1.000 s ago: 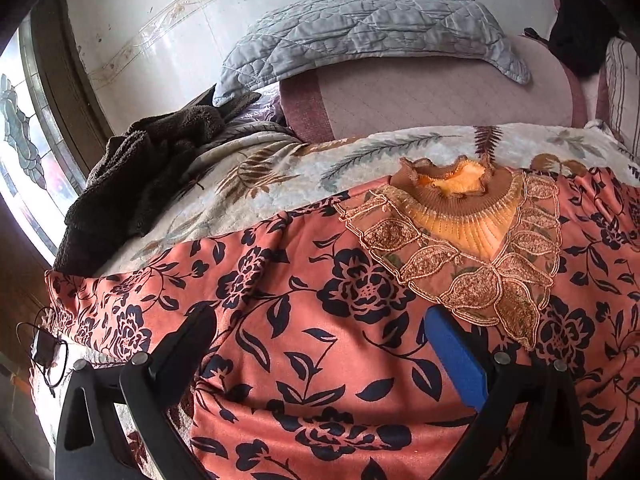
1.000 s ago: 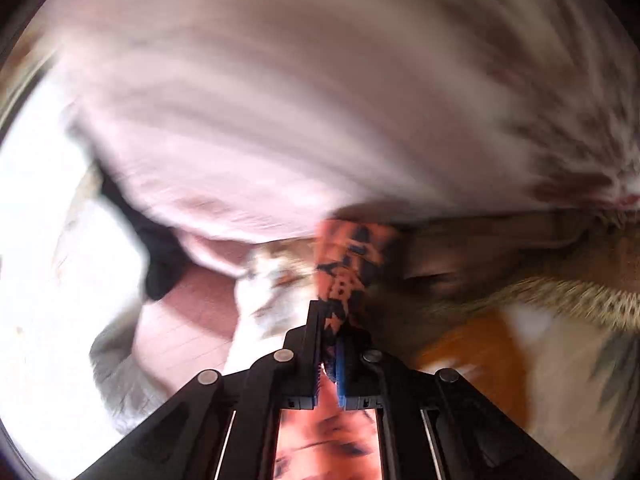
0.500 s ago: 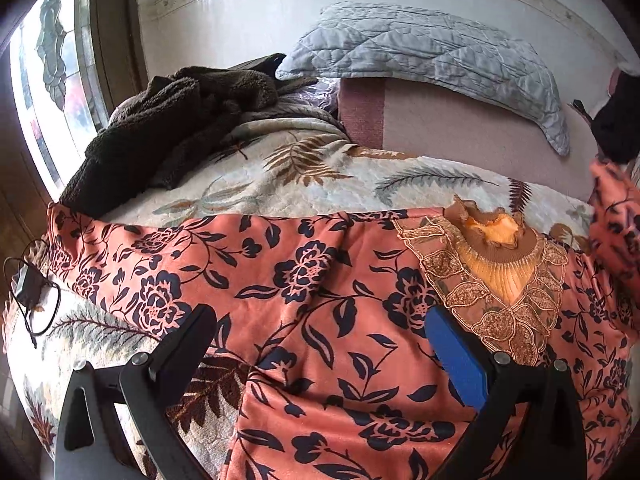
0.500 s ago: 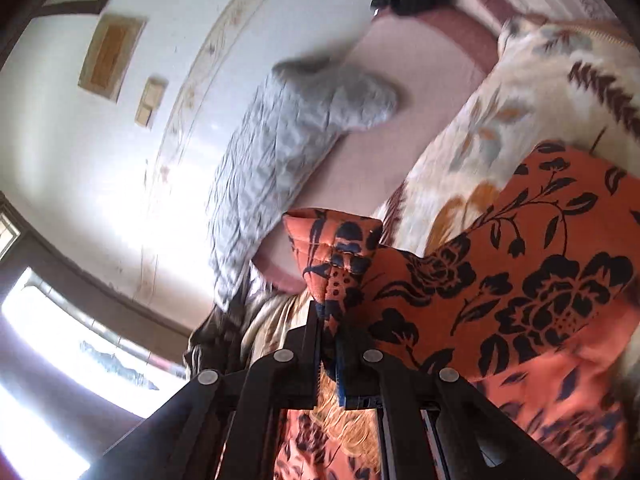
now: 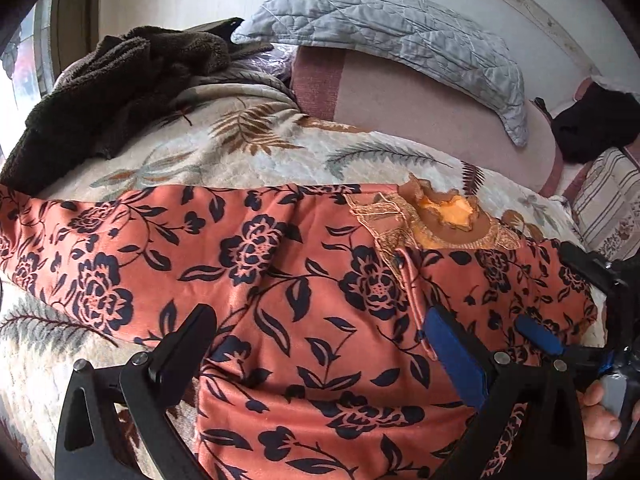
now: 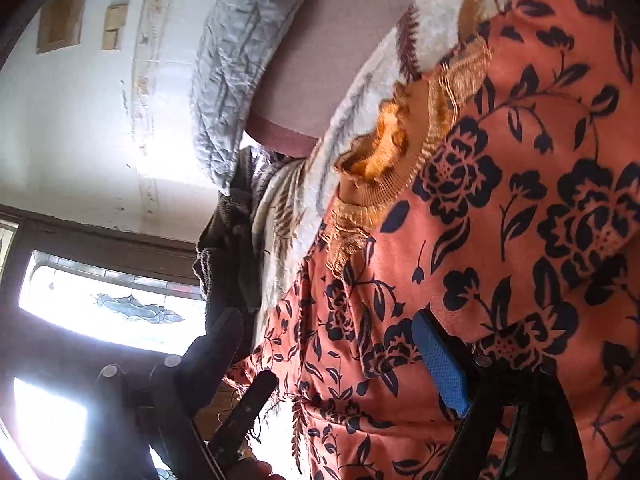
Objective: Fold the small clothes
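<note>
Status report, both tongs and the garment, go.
Left tongs open, over the floral top. Right tongs open, nothing held. One sleeve folded across the chest, the other sleeve spread flat. Brown blanket apart, not obstructing.

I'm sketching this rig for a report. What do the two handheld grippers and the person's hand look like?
Both the left gripper and right gripper are matte black plastic with silver screw heads. Each has long angular fingers; one finger carries a blue textured pad. A bare hand shows; no sleeve or cable is visible.
</note>
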`<state>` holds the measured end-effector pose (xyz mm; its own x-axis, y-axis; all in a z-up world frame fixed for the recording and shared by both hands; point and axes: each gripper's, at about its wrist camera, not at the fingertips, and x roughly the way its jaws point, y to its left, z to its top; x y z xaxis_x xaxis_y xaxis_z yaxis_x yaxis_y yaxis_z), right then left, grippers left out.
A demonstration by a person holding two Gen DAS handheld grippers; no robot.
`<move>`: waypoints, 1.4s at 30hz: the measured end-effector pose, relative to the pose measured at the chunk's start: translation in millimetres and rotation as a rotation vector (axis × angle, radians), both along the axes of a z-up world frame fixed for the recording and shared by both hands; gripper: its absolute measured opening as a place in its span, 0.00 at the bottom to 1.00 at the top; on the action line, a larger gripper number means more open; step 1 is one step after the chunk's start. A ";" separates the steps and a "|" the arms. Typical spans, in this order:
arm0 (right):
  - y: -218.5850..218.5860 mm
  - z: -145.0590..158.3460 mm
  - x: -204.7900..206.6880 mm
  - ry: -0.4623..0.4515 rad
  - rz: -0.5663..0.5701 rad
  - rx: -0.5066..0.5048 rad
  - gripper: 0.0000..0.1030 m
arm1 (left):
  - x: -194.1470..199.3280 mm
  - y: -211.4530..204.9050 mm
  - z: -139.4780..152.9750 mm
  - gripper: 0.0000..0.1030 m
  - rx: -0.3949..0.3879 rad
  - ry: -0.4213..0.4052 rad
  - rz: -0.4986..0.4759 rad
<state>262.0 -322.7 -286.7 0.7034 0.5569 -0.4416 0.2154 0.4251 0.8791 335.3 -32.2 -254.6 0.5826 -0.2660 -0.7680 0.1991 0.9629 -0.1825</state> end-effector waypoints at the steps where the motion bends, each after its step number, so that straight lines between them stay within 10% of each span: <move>1: -7.5 9.4 -9.0 -0.023 -0.022 -0.014 0.84 | -0.8 -4.3 -0.8 1.00 -0.005 0.001 -0.017; 7: -62.5 58.0 -18.6 -0.025 -0.180 -0.221 0.36 | -7.4 -41.5 -12.6 0.73 -0.045 0.031 -0.177; 10: -91.0 55.4 -22.9 0.009 -0.239 -0.230 0.36 | -4.5 -63.0 -28.6 0.55 -0.047 0.091 -0.234; 17: -133.5 62.1 -28.9 0.039 -0.317 -0.303 0.36 | 5.9 -88.5 -56.0 0.53 -0.131 0.204 -0.297; 22: -169.9 64.6 -43.5 0.050 -0.434 -0.346 0.36 | 14.8 -75.7 -55.4 0.09 -0.217 0.208 -0.262; 27: -186.0 58.2 -47.3 0.087 -0.482 -0.339 0.36 | 20.0 -49.2 -30.9 0.07 -0.314 0.161 -0.221; 42: -121.4 41.0 4.3 0.125 -0.214 -0.409 0.37 | 41.9 61.4 -5.1 0.03 -0.085 0.061 0.094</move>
